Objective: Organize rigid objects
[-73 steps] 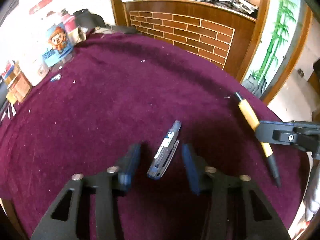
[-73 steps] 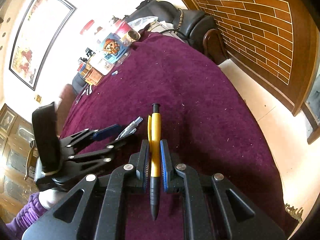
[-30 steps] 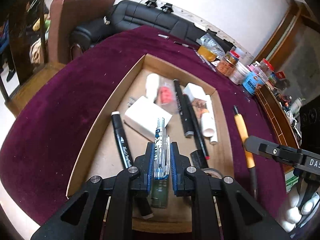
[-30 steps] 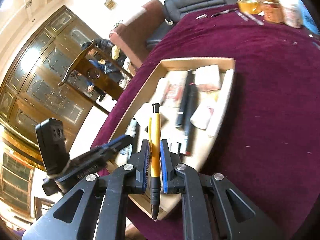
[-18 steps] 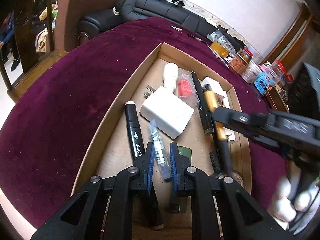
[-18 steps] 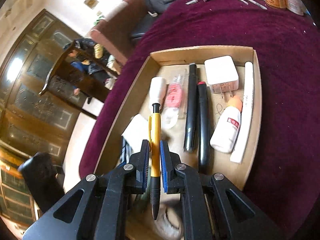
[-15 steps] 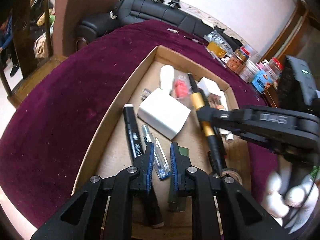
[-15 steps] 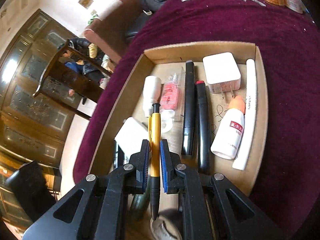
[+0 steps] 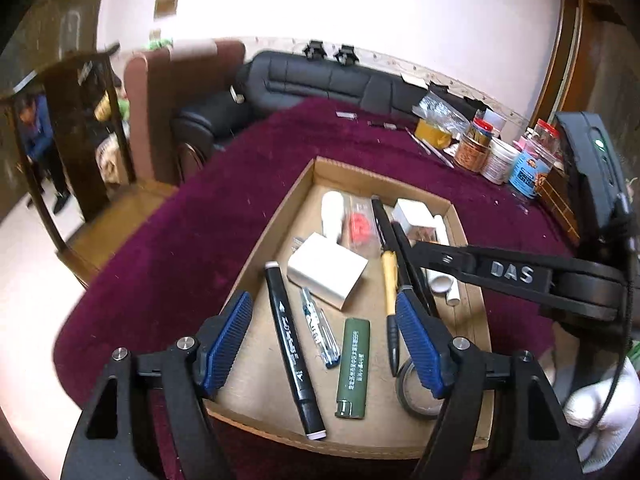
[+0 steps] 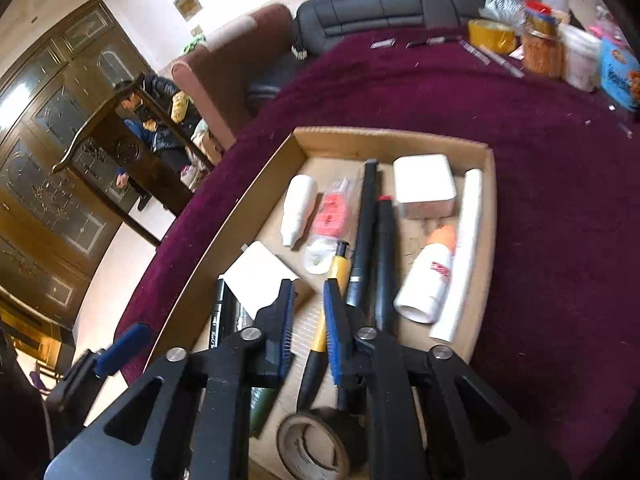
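1. Left wrist view: the left hand-held gripper (image 9: 324, 338) gapes wide, empty, at lower centre over the cardboard tray (image 9: 256, 254). The clear pen (image 9: 319, 328) lies inside, between black marker (image 9: 294, 350) and green lighter (image 9: 353, 367).
2. Right wrist view: the right hand-held gripper (image 10: 308, 320) stands parted, holding nothing; the yellow pen (image 10: 322, 330) lies in the tray (image 10: 394, 136) at frame centre, beside its right pad.

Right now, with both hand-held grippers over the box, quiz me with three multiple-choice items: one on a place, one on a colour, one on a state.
1. The clear blue-printed pen lies:
A in the shallow cardboard box
B on the cloth
C in a jar

2. The flat rectangular lighter is:
A red
B dark green
C white

3. The left hand-held gripper is:
A shut on a pen
B open, holding nothing
C out of view

A: the pen rests on the box floor. B: its body is green. B: its blue pads stand wide apart.
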Demonstrator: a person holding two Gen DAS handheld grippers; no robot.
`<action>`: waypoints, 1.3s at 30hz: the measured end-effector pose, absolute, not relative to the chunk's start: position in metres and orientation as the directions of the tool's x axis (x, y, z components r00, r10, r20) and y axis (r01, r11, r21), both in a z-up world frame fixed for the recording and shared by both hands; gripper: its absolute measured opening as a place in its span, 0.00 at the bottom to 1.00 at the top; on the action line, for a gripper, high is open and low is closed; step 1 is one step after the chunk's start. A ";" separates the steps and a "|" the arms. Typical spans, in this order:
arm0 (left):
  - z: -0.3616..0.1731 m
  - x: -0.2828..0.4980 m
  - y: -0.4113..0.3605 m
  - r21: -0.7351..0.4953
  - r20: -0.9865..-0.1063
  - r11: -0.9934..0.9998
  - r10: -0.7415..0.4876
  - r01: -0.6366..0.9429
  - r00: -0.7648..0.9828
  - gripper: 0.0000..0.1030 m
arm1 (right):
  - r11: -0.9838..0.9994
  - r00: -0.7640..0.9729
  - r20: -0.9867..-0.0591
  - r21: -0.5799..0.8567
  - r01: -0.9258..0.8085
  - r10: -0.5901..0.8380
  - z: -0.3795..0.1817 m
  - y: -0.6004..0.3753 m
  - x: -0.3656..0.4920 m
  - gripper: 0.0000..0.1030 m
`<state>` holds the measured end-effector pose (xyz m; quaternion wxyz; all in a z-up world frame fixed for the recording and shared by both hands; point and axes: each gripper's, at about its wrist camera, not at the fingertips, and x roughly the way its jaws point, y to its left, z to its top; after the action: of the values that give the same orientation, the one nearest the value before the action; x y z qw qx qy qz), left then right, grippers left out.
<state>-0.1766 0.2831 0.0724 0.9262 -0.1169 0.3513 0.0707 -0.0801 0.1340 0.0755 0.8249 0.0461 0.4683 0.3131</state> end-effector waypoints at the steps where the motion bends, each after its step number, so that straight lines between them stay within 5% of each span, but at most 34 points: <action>1: 0.076 -0.178 0.280 -0.154 -0.659 0.963 0.068 -0.222 0.749 0.67 | 0.806 0.387 -0.737 0.358 -0.472 0.554 0.079 0.127 -0.083 0.23; 3: 0.083 -0.181 0.274 -0.133 -0.642 0.963 0.096 -0.235 0.760 0.67 | 0.819 0.427 -0.727 0.333 -0.468 0.539 0.084 0.117 -0.089 0.35; 6: 0.092 -0.185 0.263 -0.084 -0.617 0.964 0.149 -0.253 0.773 0.67 | 0.834 0.474 -0.713 0.297 -0.464 0.517 0.090 0.102 -0.097 0.40; 10: 0.104 -0.192 0.244 -0.030 -0.576 0.962 0.206 -0.272 0.791 0.68 | 0.845 0.500 -0.709 0.266 -0.464 0.497 0.093 0.088 -0.106 0.41; 14: 0.114 -0.202 0.231 0.006 -0.530 0.952 0.263 -0.306 0.806 0.84 | 0.845 0.506 -0.702 0.270 -0.461 0.501 0.092 0.071 -0.114 0.41; 20: 0.124 -0.213 0.212 0.042 -0.491 0.945 0.301 -0.323 0.818 0.86 | 0.851 0.529 -0.686 0.275 -0.446 0.499 0.090 0.047 -0.130 0.51; 30: 0.131 -0.229 0.180 0.096 -0.465 0.953 0.297 -0.286 0.834 0.87 | 0.865 0.564 -0.667 0.277 -0.419 0.487 0.095 0.017 -0.153 0.51; 39: 0.143 -0.252 0.158 0.155 -0.369 0.937 0.349 -0.314 0.861 0.99 | 0.871 0.601 -0.644 0.240 -0.428 0.473 0.101 0.009 -0.175 0.57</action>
<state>-0.2520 0.1578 0.1428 0.9637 0.0448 0.1994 0.1720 -0.1753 0.0093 0.1010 0.8942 0.0304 0.3689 0.2518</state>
